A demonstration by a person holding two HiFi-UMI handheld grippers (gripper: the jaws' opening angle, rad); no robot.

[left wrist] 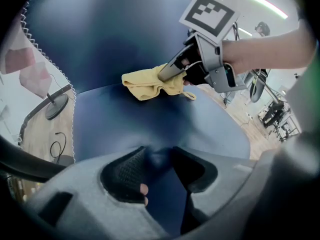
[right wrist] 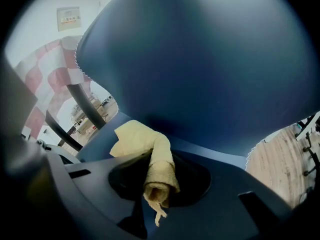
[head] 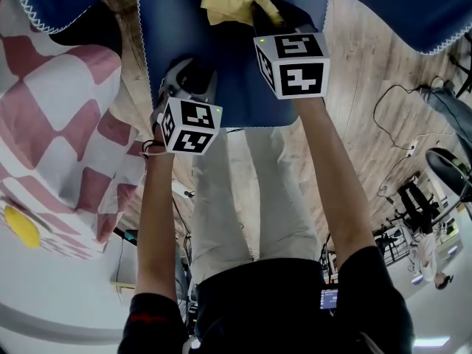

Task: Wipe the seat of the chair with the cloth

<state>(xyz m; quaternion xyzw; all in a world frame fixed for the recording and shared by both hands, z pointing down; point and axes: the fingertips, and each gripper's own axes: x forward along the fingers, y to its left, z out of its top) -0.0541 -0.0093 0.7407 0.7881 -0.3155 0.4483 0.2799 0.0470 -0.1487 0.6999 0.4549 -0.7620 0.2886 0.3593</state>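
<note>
Head view: both forearms reach straight out over the smooth blue seat [head: 221, 57]. The right gripper [head: 269, 15] pins a crumpled yellow cloth [head: 228, 4] at its tips, with the left gripper [head: 190, 76] beside and behind it.

Left gripper view: its jaws stand apart and empty over the seat, the cloth ahead of them.

Right gripper view: the jaws are clamped on the nubby cloth, which is rolled between them and spreads onto the seat ahead.

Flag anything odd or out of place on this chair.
Nothing spilled or damaged. Only the yellow cloth stands out: it is bunched and twisted into a roll in the right gripper, not spread flat on the blue seat.
</note>
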